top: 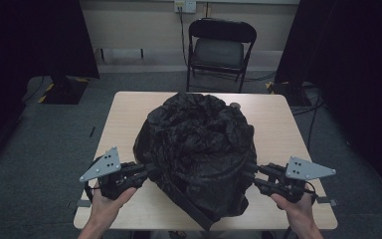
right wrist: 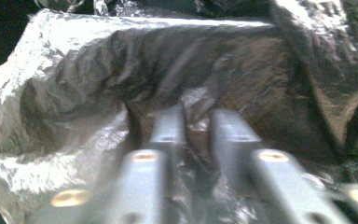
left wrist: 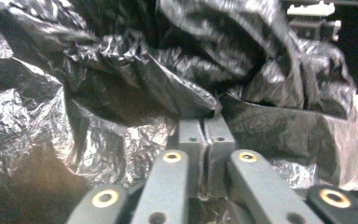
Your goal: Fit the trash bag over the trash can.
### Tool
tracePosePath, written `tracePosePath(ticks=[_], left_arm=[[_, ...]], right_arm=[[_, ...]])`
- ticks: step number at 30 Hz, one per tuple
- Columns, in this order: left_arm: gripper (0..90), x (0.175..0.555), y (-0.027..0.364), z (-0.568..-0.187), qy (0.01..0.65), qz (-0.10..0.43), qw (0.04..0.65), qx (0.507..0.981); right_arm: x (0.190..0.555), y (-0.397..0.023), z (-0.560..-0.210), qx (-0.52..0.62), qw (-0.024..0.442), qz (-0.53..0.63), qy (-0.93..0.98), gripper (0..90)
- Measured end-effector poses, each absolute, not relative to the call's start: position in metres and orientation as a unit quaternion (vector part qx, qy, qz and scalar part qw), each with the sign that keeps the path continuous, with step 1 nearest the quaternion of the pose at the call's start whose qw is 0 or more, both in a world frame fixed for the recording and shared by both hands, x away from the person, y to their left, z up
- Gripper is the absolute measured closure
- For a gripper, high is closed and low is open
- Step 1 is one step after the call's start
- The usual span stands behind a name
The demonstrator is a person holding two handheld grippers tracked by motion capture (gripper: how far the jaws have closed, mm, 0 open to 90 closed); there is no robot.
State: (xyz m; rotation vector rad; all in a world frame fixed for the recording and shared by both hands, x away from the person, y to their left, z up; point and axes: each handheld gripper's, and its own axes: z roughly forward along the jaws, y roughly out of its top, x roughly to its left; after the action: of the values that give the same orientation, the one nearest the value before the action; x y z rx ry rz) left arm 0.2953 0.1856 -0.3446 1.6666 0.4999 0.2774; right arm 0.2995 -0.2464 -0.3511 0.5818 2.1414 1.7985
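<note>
Hands at near edge, grippers on bag.
Left gripper (top: 151, 172) pinches bag (top: 199, 144); right gripper (top: 248, 174) nearly closed, film between. Bag gripped, not yet lifted off table (top: 283, 129).

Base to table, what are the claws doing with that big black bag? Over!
Left claw shut on the crumpled black plastic bag. Right claw nearly shut, film between its jaws. Bag heaped mid-table, nothing in the way.
</note>
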Motion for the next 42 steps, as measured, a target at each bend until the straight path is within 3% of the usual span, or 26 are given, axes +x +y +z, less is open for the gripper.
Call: tracePosePath(ticks=[3,22,29,30,32,34,36,42], left_arm=[[90.0,0.296,0.185,-0.348,0.22,0.122,0.632,0.733],[90.0,0.307,0.182,-0.423,0.255,0.115,0.539,0.794],[88.8,0.302,0.186,-0.427,0.254,0.106,0.544,0.792],[83.6,0.299,0.19,-0.424,0.258,0.109,0.549,0.788],[63.8,0.295,0.195,-0.419,0.272,0.123,0.551,0.779],[54.5,0.29,0.202,-0.414,0.28,0.129,0.562,0.768],[45.8,0.287,0.209,-0.408,0.287,0.141,0.566,0.76],[42.0,0.293,0.224,-0.388,0.308,0.173,0.581,0.733]], right_arm=[[0.299,-0.249,-0.354,0.212,0.156,0.617,0.741,90.0],[0.314,-0.254,-0.419,0.28,0.184,0.518,0.787,90.0],[0.314,-0.257,-0.428,0.286,0.175,0.516,0.788,90.0],[0.313,-0.258,-0.426,0.286,0.174,0.52,0.785,82.8],[0.31,-0.261,-0.419,0.292,0.177,0.534,0.773,72.3],[0.306,-0.266,-0.412,0.293,0.179,0.545,0.765,60.7],[0.302,-0.272,-0.405,0.301,0.185,0.554,0.754,54.6],[0.298,-0.288,-0.384,0.309,0.203,0.574,0.73,45.8]])
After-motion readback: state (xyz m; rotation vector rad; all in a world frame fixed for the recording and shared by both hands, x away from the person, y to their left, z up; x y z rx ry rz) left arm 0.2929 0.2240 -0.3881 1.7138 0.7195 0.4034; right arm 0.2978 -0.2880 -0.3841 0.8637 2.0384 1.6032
